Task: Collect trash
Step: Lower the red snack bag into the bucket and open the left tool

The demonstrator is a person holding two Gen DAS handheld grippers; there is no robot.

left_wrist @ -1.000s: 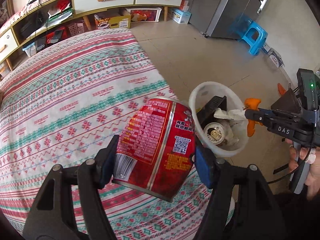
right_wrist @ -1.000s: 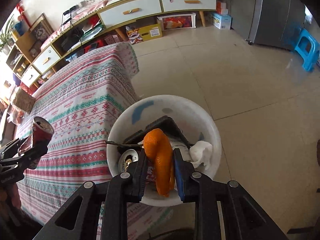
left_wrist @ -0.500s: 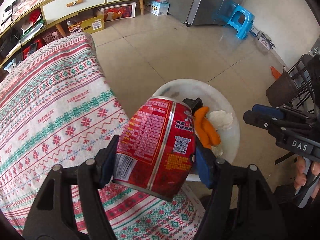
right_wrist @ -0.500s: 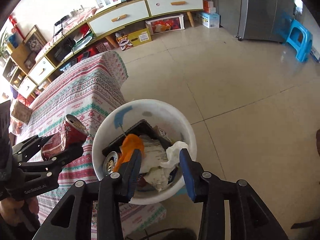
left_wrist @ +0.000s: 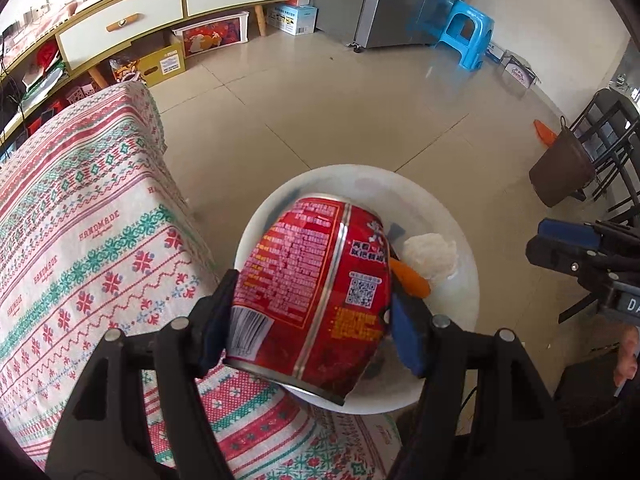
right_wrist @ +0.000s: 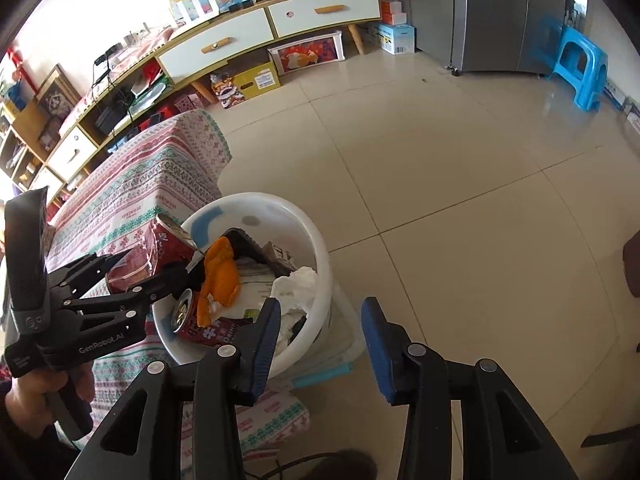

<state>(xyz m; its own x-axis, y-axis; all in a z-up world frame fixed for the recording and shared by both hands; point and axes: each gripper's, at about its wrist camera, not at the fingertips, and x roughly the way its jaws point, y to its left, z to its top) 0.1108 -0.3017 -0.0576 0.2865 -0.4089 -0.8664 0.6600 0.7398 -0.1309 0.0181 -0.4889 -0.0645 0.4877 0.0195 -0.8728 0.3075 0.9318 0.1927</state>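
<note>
My left gripper (left_wrist: 316,320) is shut on a crushed red can (left_wrist: 316,288) and holds it over the near rim of the white trash bin (left_wrist: 452,216). The can also shows in the right wrist view (right_wrist: 168,244) at the bin's left rim (right_wrist: 316,240). The bin holds an orange peel (right_wrist: 220,268), a white tissue (right_wrist: 296,280), another can (right_wrist: 188,316) and papers. My right gripper (right_wrist: 320,340) is open and empty, to the right of the bin and above the floor.
The table with the patterned cloth (left_wrist: 80,220) lies left of the bin. A blue stool (left_wrist: 464,32), a grey fridge (left_wrist: 400,0), a low cabinet (left_wrist: 160,8) with boxes under it and a dark chair (left_wrist: 592,152) stand around the tiled floor.
My left gripper has carried the red can from above the table to over the bin. My right gripper has let the orange peel drop into the bin, opened, and drawn back to the right.
</note>
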